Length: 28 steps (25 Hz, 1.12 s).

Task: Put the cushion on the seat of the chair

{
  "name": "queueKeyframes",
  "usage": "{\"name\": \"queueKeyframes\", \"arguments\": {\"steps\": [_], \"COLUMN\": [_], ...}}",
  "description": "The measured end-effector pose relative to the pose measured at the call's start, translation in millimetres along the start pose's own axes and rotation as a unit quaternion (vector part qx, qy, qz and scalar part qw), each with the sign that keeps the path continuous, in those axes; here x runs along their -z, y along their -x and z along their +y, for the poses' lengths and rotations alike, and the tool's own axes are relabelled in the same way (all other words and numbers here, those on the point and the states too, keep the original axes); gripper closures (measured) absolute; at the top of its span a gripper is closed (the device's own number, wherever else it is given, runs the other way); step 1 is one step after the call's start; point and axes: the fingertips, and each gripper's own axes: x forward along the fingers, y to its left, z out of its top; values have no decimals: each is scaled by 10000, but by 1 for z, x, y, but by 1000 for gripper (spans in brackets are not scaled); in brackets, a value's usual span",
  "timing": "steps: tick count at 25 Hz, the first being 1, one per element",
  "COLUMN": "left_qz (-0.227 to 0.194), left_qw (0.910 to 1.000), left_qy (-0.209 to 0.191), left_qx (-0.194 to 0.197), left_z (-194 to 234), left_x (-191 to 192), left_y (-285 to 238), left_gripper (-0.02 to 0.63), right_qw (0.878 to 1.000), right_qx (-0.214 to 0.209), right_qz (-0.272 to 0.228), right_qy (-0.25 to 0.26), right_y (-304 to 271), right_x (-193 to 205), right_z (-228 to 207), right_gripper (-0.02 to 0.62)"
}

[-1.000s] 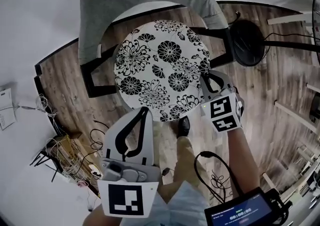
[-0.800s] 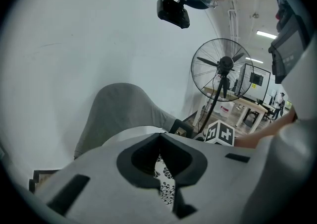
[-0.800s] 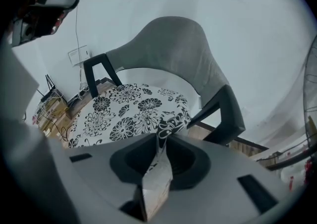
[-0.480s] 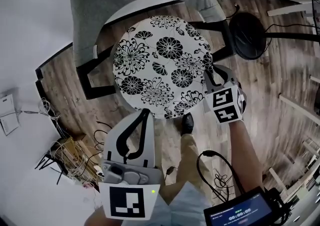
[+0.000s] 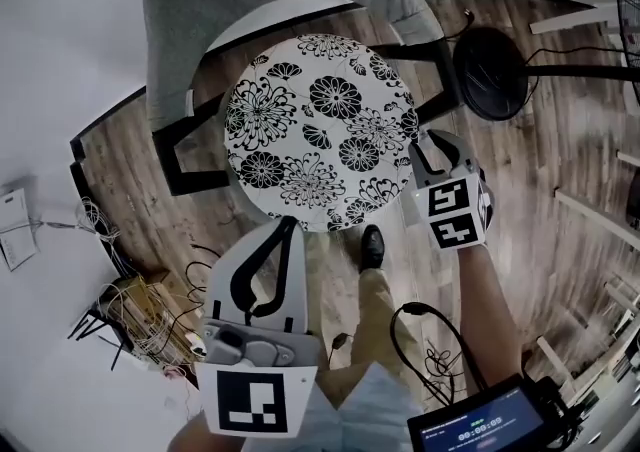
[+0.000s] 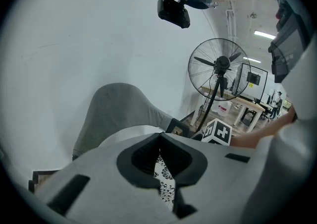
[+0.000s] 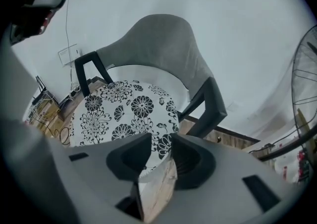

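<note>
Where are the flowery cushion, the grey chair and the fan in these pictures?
flowery cushion (image 5: 320, 130), head view, middle of its patterned top.
grey chair (image 5: 250, 0), head view, on its backrest.
fan (image 6: 221, 63), left gripper view, hub of its blades.

My head camera looks steeply down from above both grippers, the cushion (image 5: 318, 130) lying beyond their tips; the camera on the left gripper (image 5: 288, 225) faces along its jaws toward the chair (image 6: 119, 109) back and a fan (image 6: 221, 63); the one on the right gripper (image 5: 437, 145) peers close between its opening jaws, the cushion's edge in the gap; all three share cushion and chair.
</note>
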Motion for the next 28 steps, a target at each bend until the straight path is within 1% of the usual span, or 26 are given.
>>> {"name": "queueKeyframes", "arguments": {"steps": [3,6,10,12,15,18,20,24,28], "left_qz": [-41,-177,-337,-412,-722,-1103,-1354,-1859,-2250], "left_qw": [10000,9998,9992,9988,9964,9918,9876,9775,9667], "left_qy": [-61,-80,-90,-60,-8,-58,-136,-252,-426], "left_qx": [-15,-85,-190,-258,-438,-647,-783,-961,-1142], "left_z": [-3,-8,-19,-24,-31,-38,-45,-70,-101], "left_x": [-4,-11,-25,-34,-56,-84,-103,-138,-171], "left_y": [5,13,32,46,68,89,105,140,178], "left_gripper": [597,597,597,597,597,597,597,597,597], "right_qw": [10000,9997,9987,9973,9921,9829,9742,9508,9266], "right_qx": [22,49,107,93,133,165,177,207,235], "right_qz": [-62,-225,-503,-715,-1233,-1820,-2242,-3086,-3739], "right_qy": [19,-9,-38,-126,-198,-211,-194,-192,-325], "right_y": [9,22,56,84,133,185,224,310,387], "right_x": [-4,-11,-29,-41,-70,-104,-126,-162,-175], "right_z": [0,0,0,8,16,18,20,28,30], "right_gripper": [466,471,474,479,485,488,492,500,538]}}
